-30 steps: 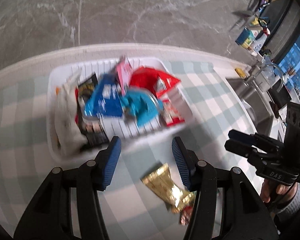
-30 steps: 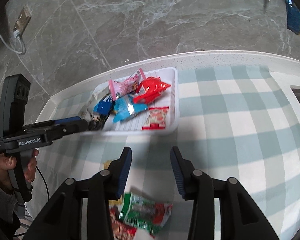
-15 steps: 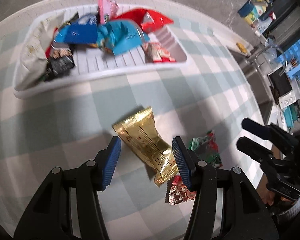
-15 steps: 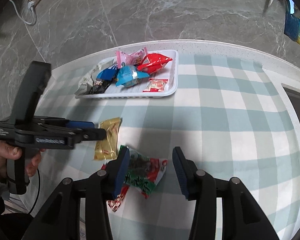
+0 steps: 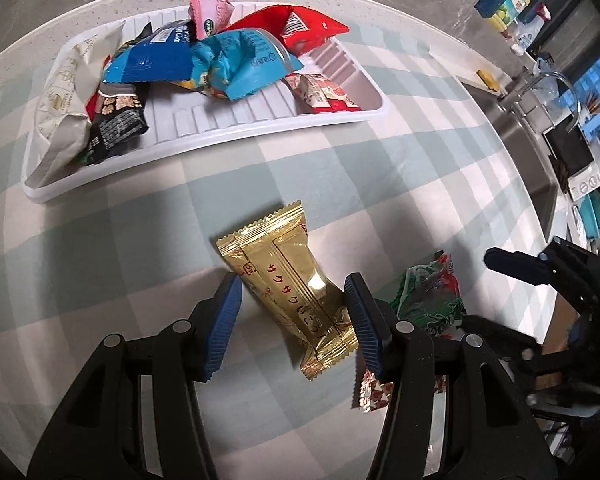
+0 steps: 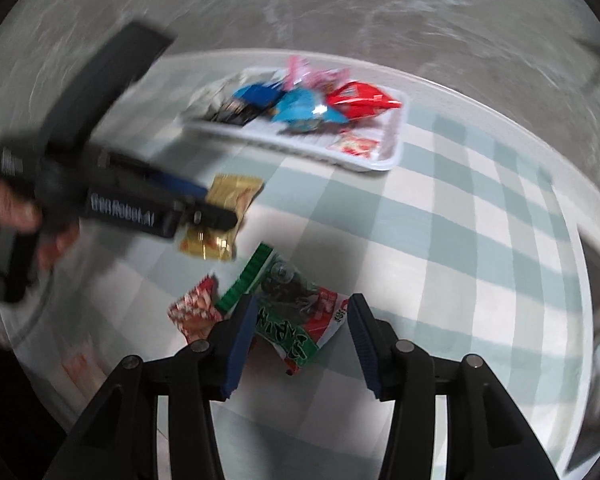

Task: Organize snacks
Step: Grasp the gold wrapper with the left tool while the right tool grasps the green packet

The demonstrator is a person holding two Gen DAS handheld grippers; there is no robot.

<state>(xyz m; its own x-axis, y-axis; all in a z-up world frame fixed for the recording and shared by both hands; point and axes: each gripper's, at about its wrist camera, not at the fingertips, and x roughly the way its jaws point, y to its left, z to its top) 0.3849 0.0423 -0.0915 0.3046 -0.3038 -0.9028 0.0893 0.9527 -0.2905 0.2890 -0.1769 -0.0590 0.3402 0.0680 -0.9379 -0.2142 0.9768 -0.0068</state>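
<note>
Both grippers dropped from tray (image 5: 236,132); fingers apart, straddling gold packet (image 5: 296,284) and, blurrily, green packet (image 6: 296,320).

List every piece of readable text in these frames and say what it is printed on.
"サクサク", with more characters I cannot make out: gold packet between the left gripper's fingers.
"GenRobot.AI", blurred: side of the left gripper.
"Cake", the rest too small: blue packet in the white tray.
Green packet: large characters, unreadable.
</note>
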